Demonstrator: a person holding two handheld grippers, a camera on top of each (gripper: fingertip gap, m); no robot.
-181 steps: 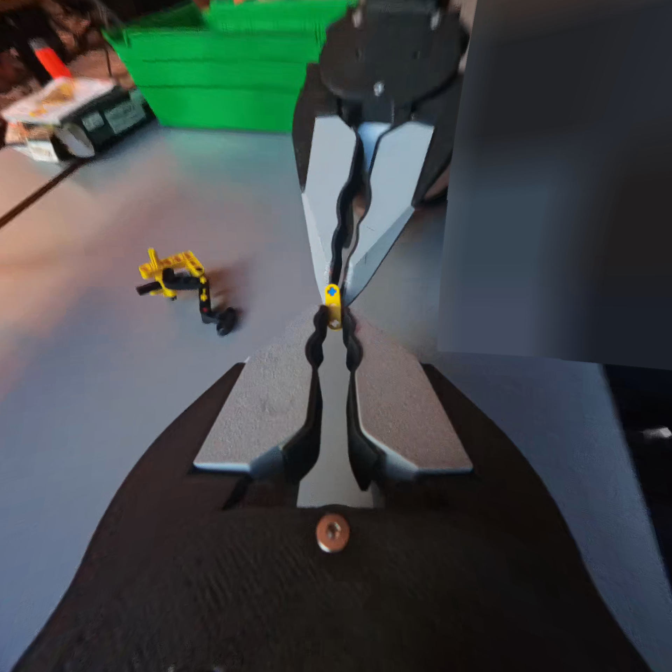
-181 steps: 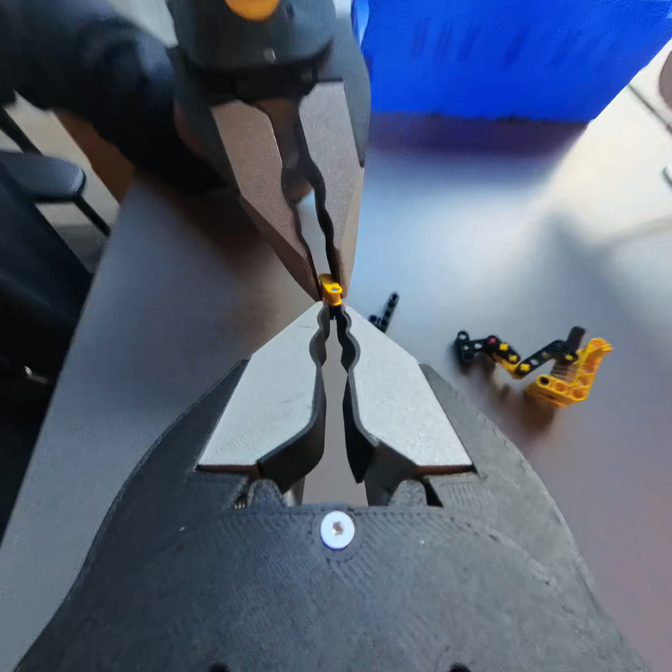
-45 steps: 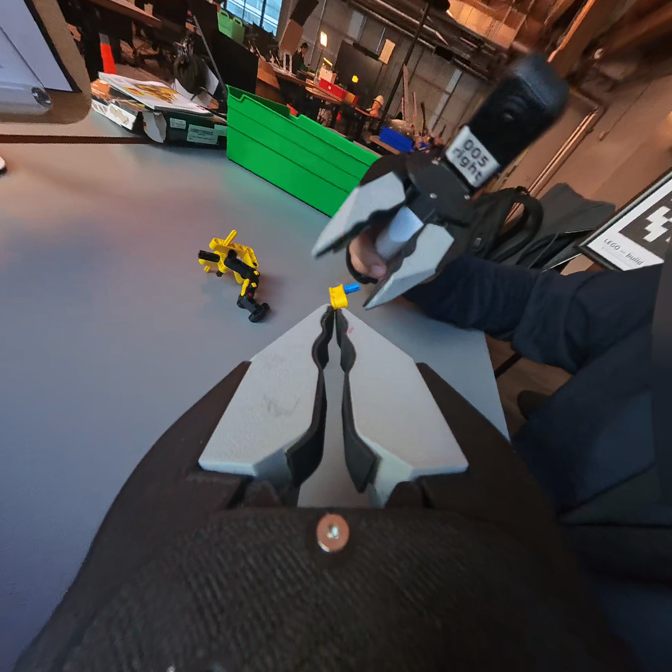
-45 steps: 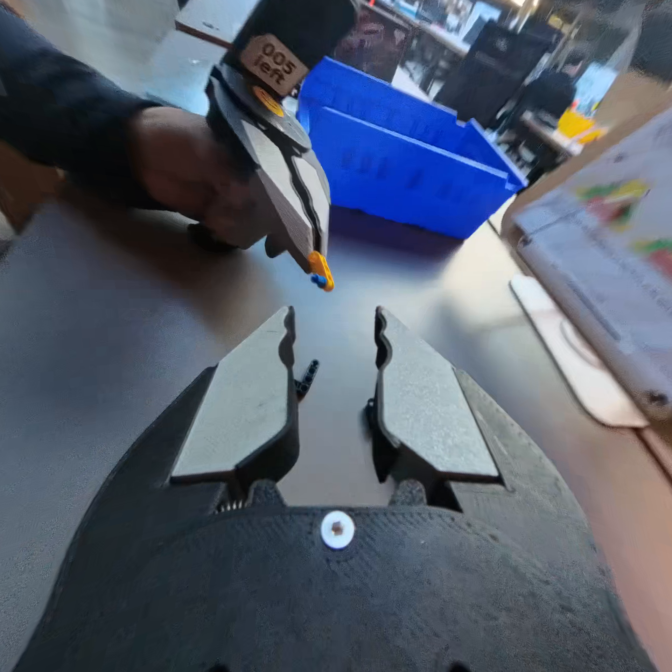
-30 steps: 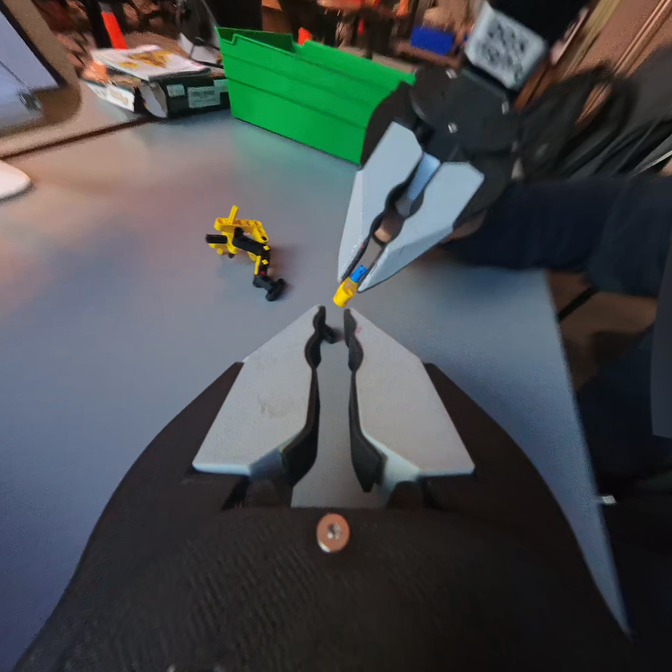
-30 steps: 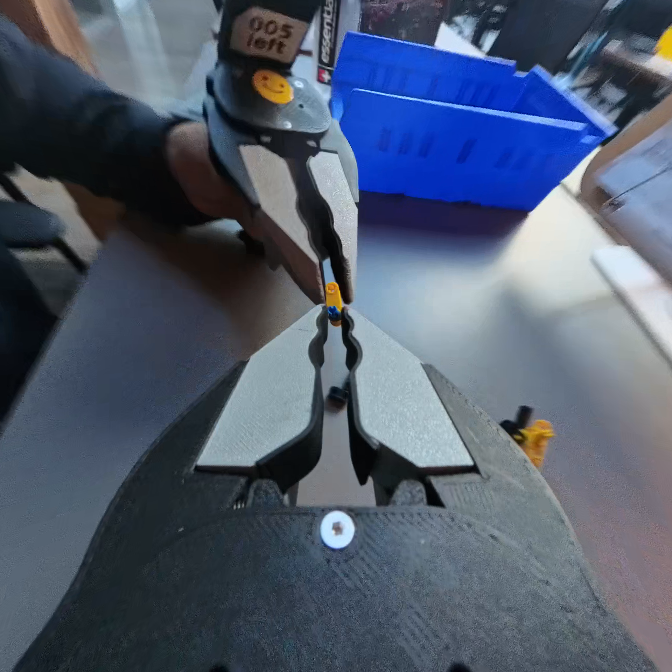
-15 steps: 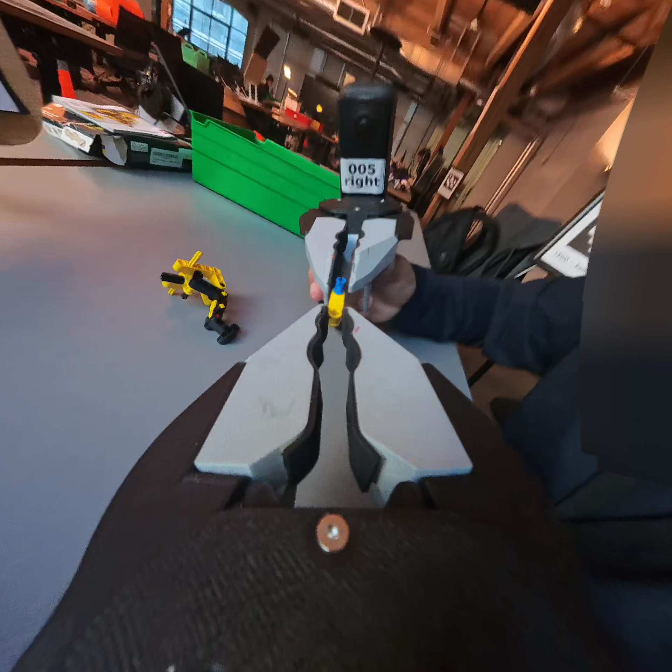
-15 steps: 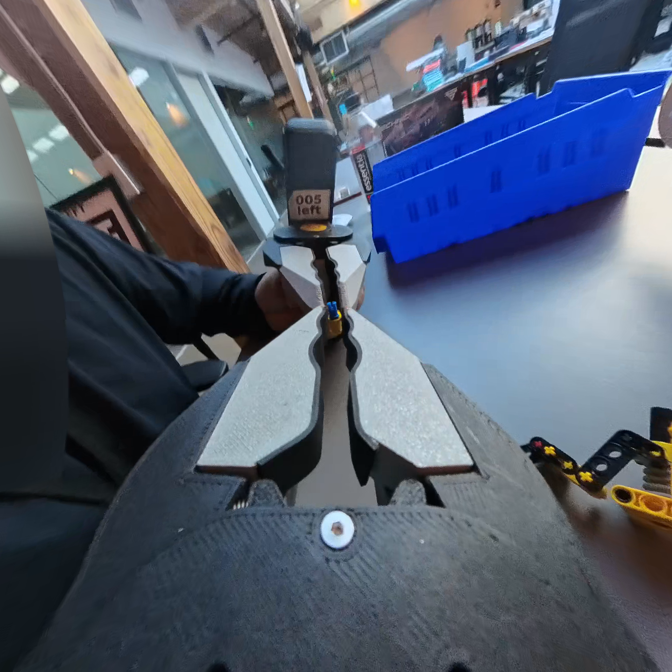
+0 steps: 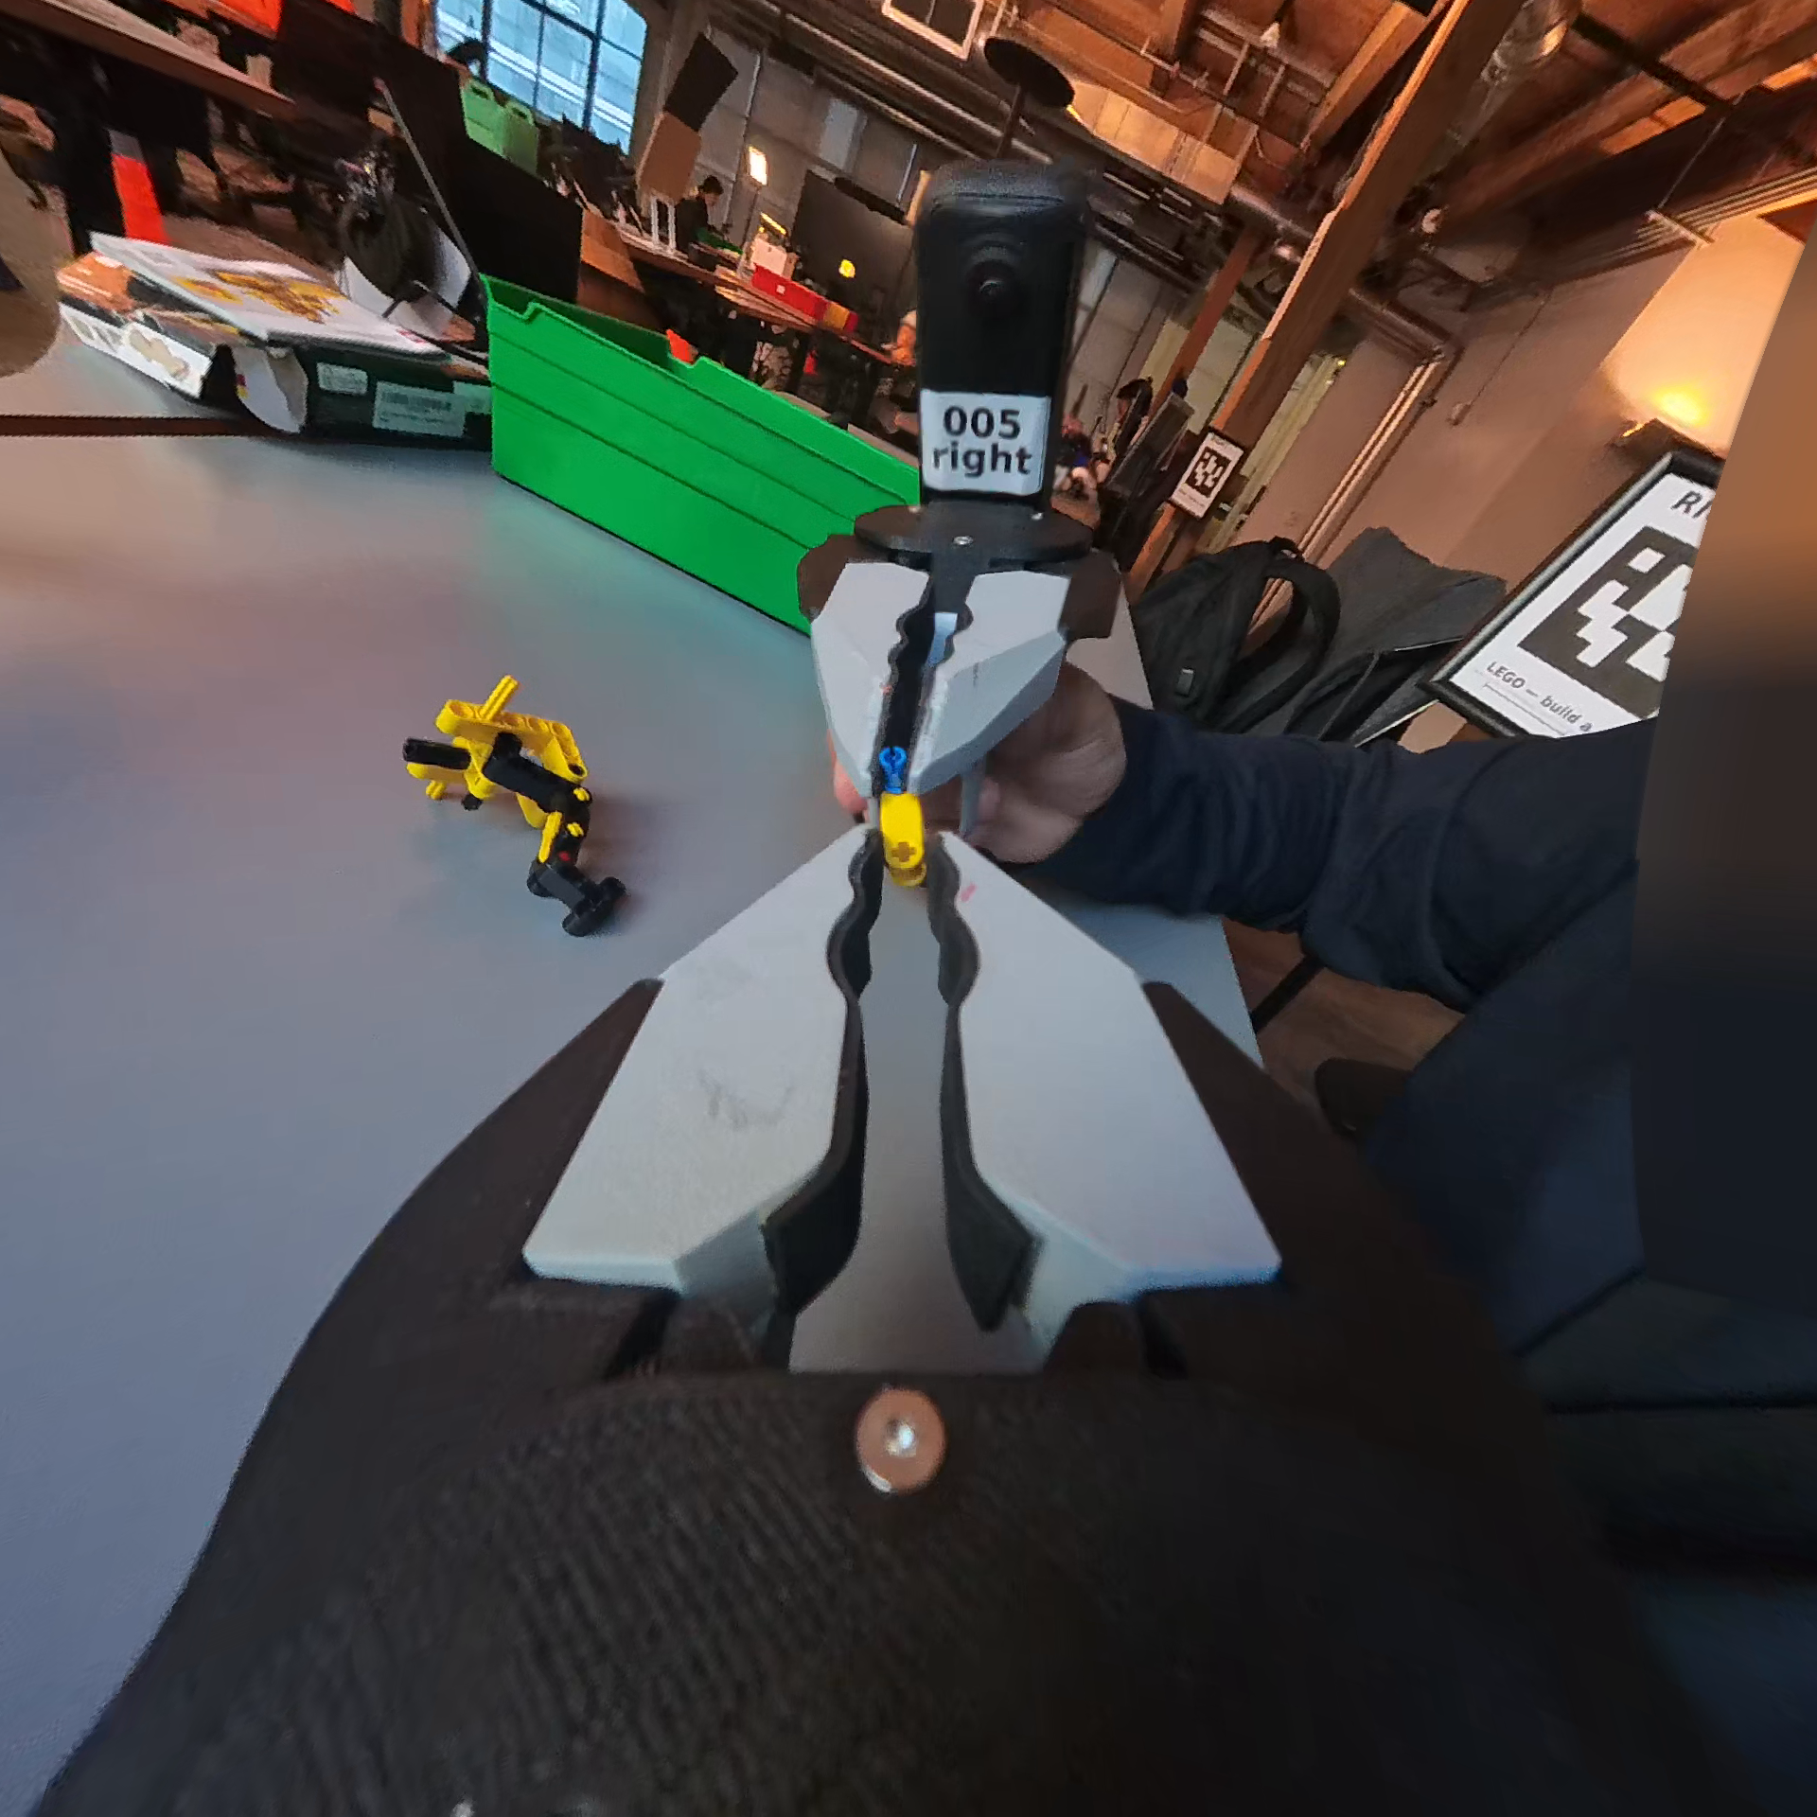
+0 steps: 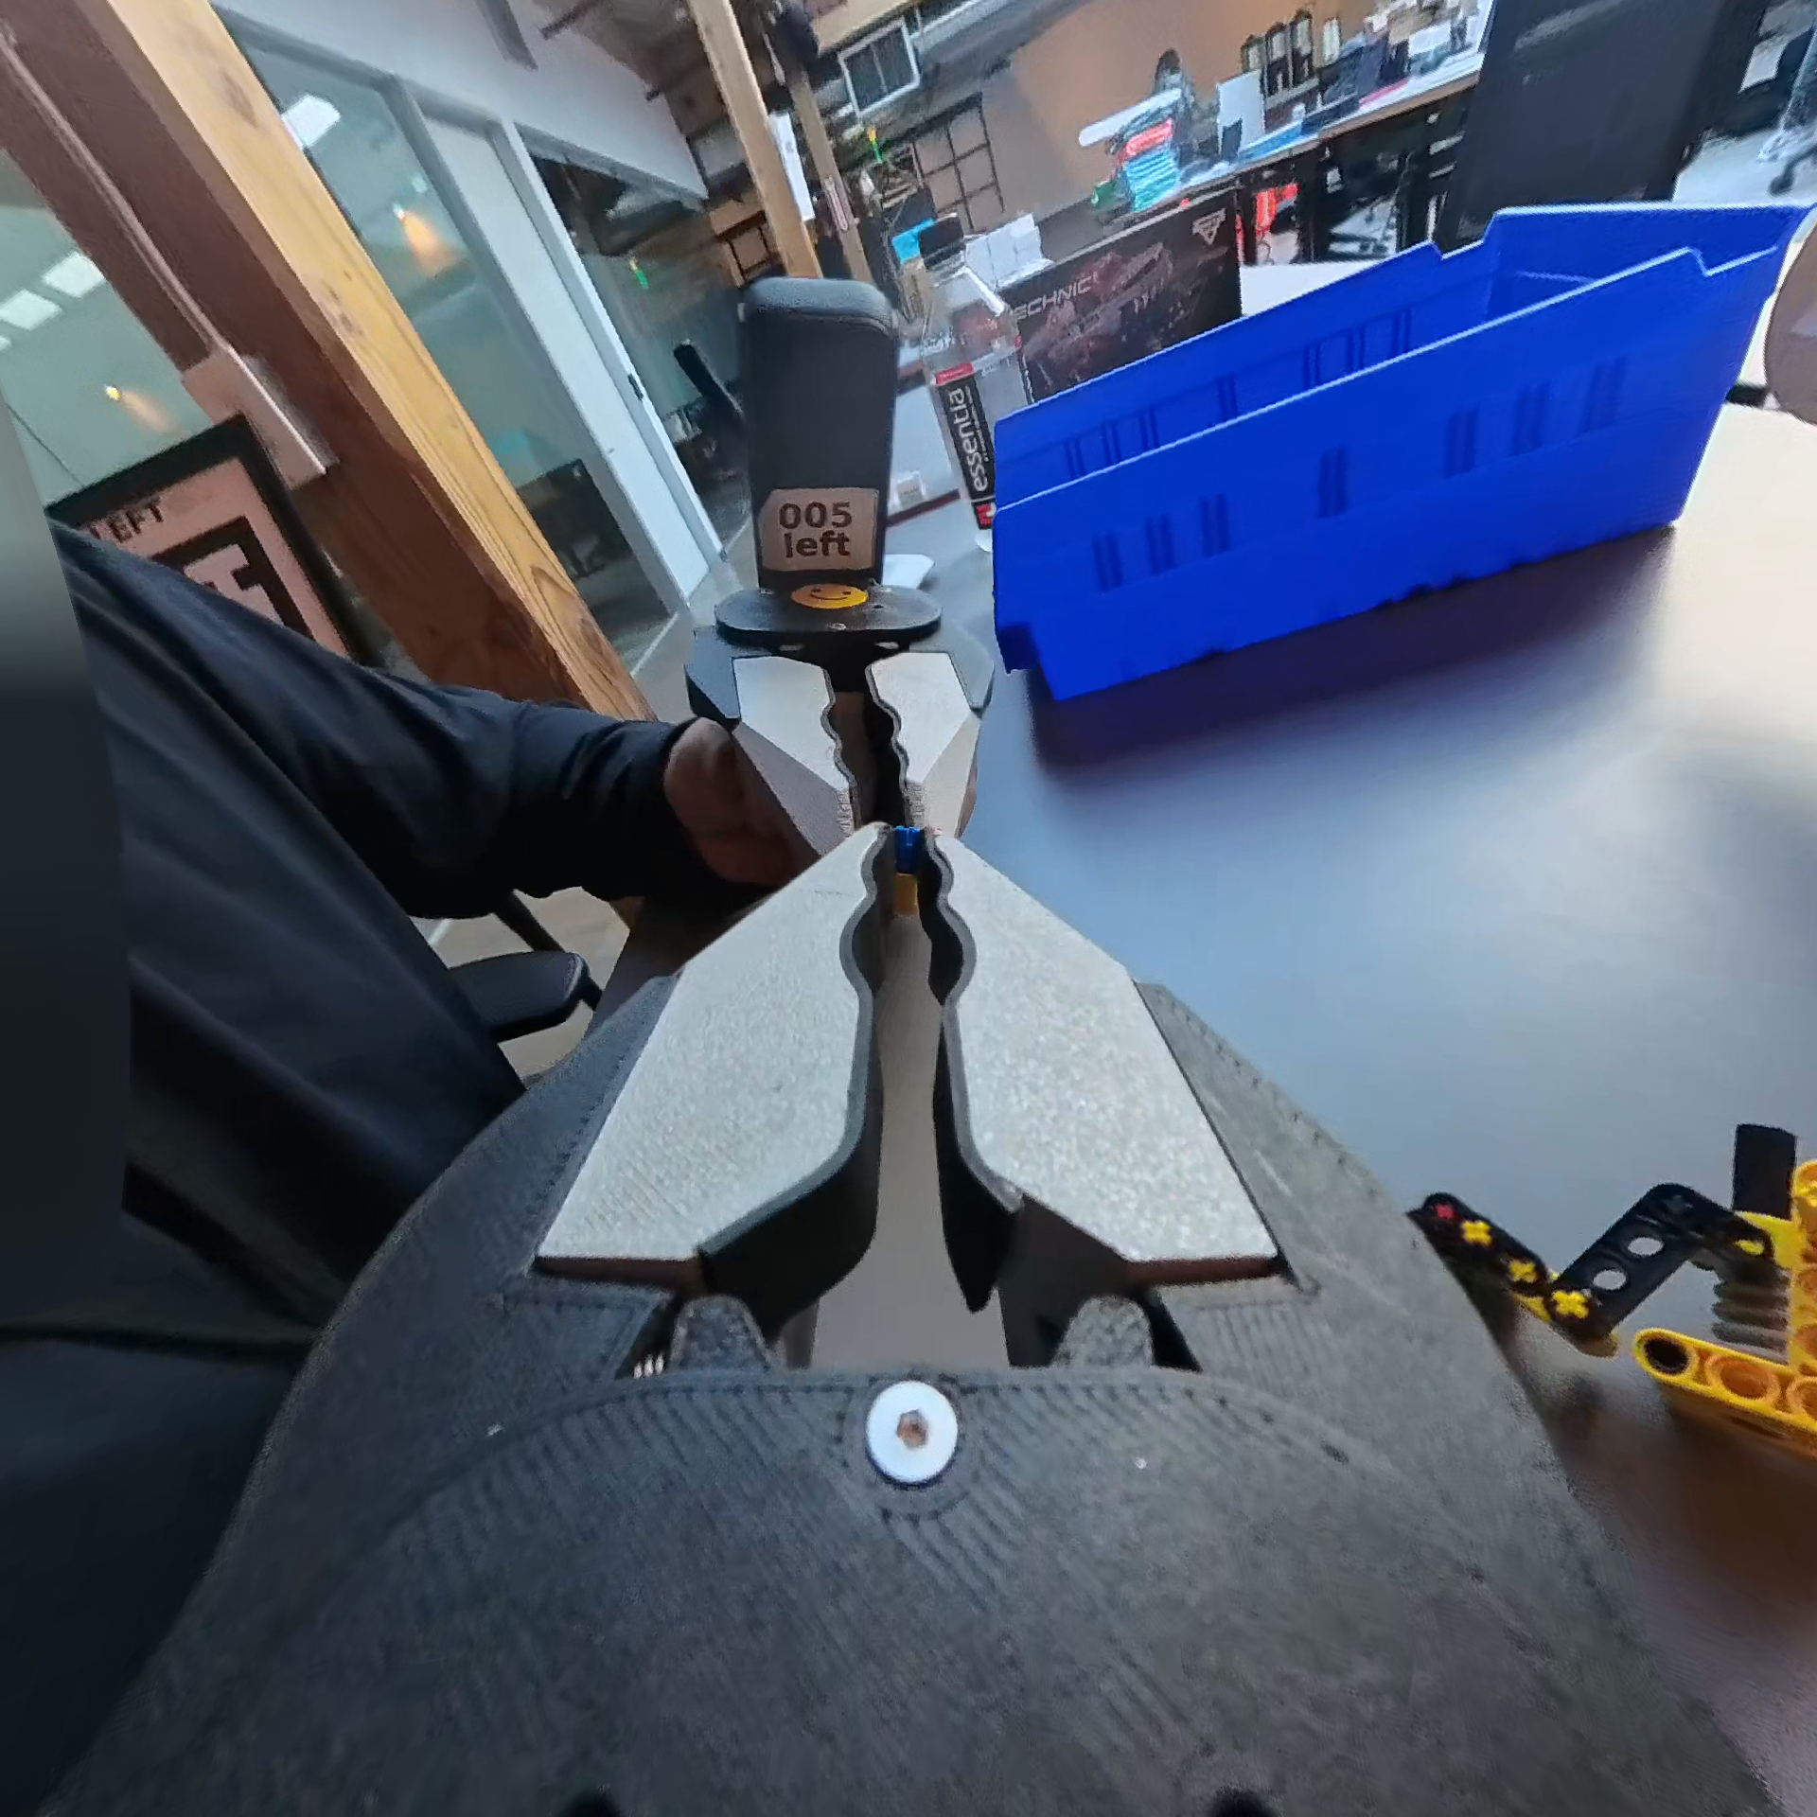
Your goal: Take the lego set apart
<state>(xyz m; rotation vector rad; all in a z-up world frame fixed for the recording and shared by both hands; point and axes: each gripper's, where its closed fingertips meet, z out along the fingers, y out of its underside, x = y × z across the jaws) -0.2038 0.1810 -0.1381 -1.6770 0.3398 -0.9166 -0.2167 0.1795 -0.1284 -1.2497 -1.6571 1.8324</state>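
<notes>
Left hand-held gripper [image 9: 900,860] clamps yellow connector [image 9: 902,834], right hand-held gripper [image 10: 903,853] clamps its blue pin [image 10: 905,848], both raised near bench [image 9: 246,934] edge, remaining lego assembly [image 9: 511,777] well apart.

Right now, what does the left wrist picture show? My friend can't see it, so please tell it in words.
Two grippers meet tip to tip above a grey table: the left gripper pinches a small yellow piece, and the right gripper pinches the blue pin in it. A yellow and black lego build lies to the left, before a green bin.
</notes>
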